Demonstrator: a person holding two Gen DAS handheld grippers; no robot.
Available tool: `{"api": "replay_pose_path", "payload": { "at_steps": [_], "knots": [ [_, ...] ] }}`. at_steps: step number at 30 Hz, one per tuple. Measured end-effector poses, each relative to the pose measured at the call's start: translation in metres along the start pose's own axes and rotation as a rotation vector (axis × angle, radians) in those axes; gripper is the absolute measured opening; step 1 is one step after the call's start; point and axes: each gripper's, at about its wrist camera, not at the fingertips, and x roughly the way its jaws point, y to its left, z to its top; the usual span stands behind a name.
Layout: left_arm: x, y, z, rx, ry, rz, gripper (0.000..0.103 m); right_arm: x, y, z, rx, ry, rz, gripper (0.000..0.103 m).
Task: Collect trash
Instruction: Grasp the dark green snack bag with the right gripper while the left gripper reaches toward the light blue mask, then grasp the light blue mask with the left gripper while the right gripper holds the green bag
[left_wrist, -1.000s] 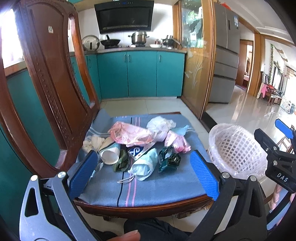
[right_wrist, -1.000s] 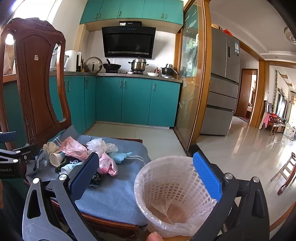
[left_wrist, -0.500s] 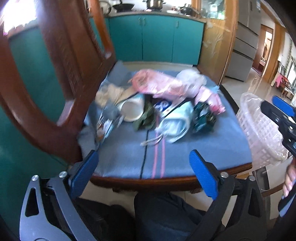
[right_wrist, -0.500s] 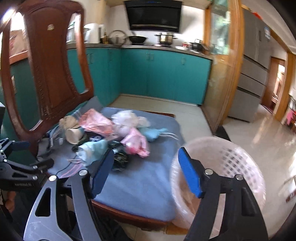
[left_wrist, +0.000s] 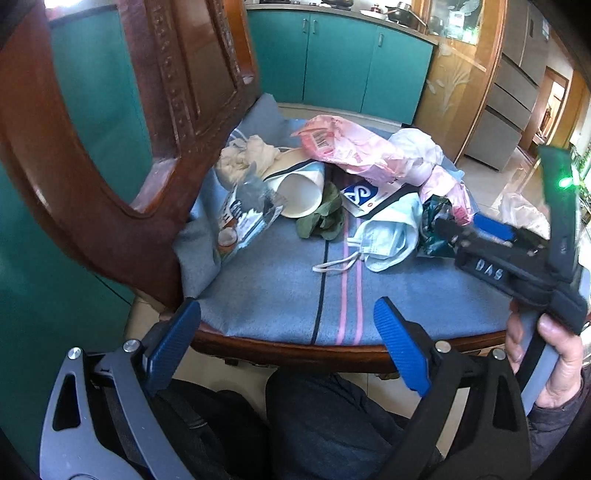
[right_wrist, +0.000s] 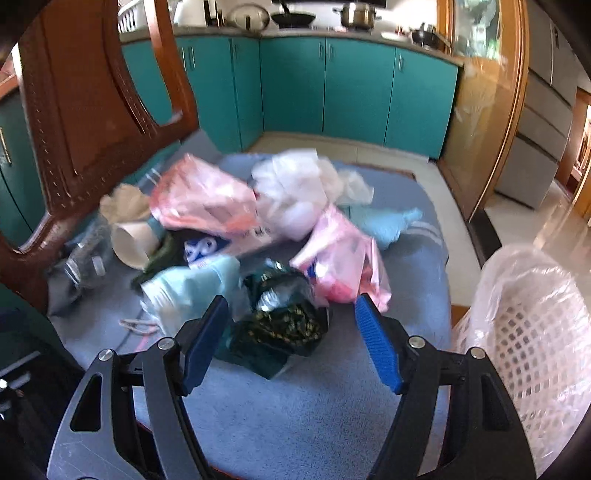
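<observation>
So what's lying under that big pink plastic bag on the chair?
Under the pink plastic bag lie part of a paper cup and a white-and-blue packet. Anything deeper beneath it is covered.

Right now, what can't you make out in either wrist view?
- Basket inside: right wrist view, cut off by the frame edge; left wrist view, the right tongs hide it.
- Dark green wrapper print: right wrist view, motion blur.
- Paper cup base: left wrist view, under the pink bag.
- Left tongs: open, nothing held.
</observation>
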Motion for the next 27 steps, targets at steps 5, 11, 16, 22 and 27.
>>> {"api": "replay_pose_path", "payload": {
  "at_steps": [5, 11, 16, 22, 27],
  "knots": [
    [0.006, -0.007, 0.002, 0.014, 0.013, -0.006, 0.095, 0.003, -0.001, -0.006, -0.002, 0.032, 0.100, 0.056],
    [0.014, -0.010, 0.008, 0.010, 0.017, -0.016, 0.095, -0.027, -0.008, -0.015, -0.014, 0.018, 0.117, 0.052],
    [0.020, -0.032, 0.028, 0.061, -0.019, -0.066, 0.095, -0.057, -0.028, -0.022, 0.007, -0.021, 0.074, 0.052],
    [0.056, -0.076, 0.052, 0.184, -0.003, -0.126, 0.095, -0.073, -0.041, -0.025, 0.024, -0.049, 0.029, 0.052],
    [0.088, -0.095, 0.054, 0.212, 0.059, -0.122, 0.075, -0.082, -0.046, -0.029, 0.033, -0.056, 0.022, 0.052]
  ]
}}
